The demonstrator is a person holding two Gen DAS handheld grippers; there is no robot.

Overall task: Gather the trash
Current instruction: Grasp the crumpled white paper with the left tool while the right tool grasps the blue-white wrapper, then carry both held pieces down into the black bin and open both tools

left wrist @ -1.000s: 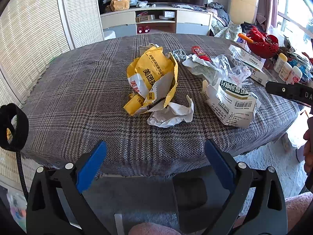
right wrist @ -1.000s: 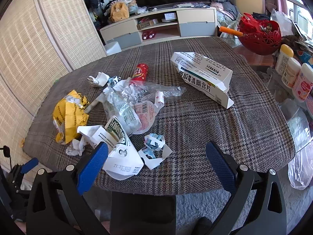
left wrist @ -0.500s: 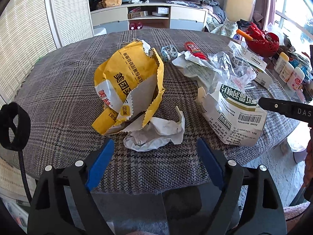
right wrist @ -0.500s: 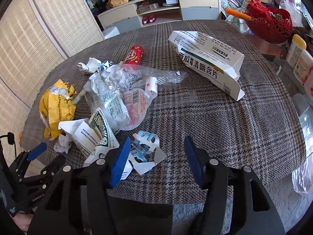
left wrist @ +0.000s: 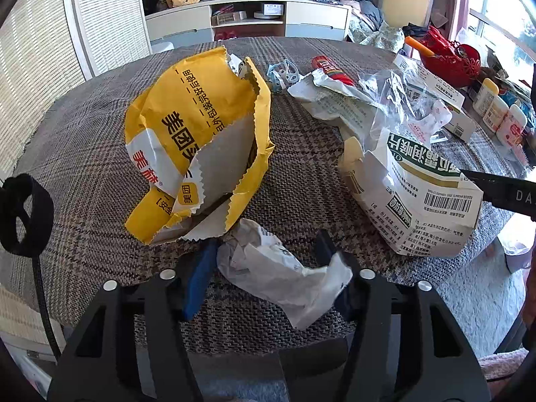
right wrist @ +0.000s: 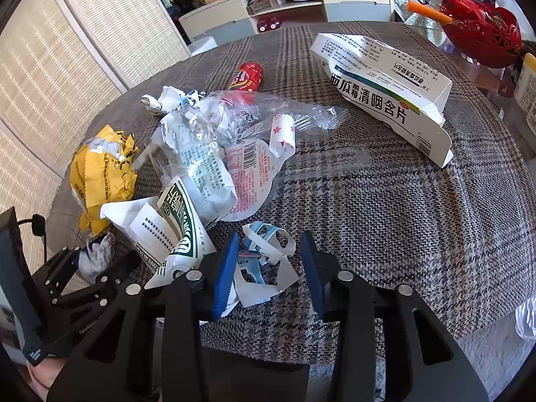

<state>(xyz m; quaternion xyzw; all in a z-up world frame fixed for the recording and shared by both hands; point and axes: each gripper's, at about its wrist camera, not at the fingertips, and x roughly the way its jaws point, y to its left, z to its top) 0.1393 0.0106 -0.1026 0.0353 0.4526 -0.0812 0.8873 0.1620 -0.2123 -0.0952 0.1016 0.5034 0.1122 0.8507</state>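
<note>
Trash lies scattered on a plaid-covered round table (left wrist: pixel 83 154). My left gripper (left wrist: pixel 268 264) is open, its blue pads on either side of a crumpled white paper (left wrist: pixel 278 268) at the table's near edge. A torn yellow paper bag (left wrist: pixel 197 154) stands just behind it. My right gripper (right wrist: pixel 269 268) is open, its pads on either side of a torn blue-and-white cardboard scrap (right wrist: pixel 264 261). A torn white-and-green box (right wrist: pixel 167 231) lies to its left; it also shows in the left wrist view (left wrist: pixel 415 197).
A clear plastic bag with wrappers (right wrist: pixel 234 134), a red tube (right wrist: pixel 248 75) and a long white medicine box (right wrist: pixel 385 90) lie further back. A red basket (right wrist: pixel 482 33) and white bottles (left wrist: pixel 499 117) stand at the right. A TV cabinet (left wrist: pixel 268 16) is behind.
Both grippers moved forward and down to the table and narrowed. The left now brackets the white paper, the right the blue-and-white scrap.
</note>
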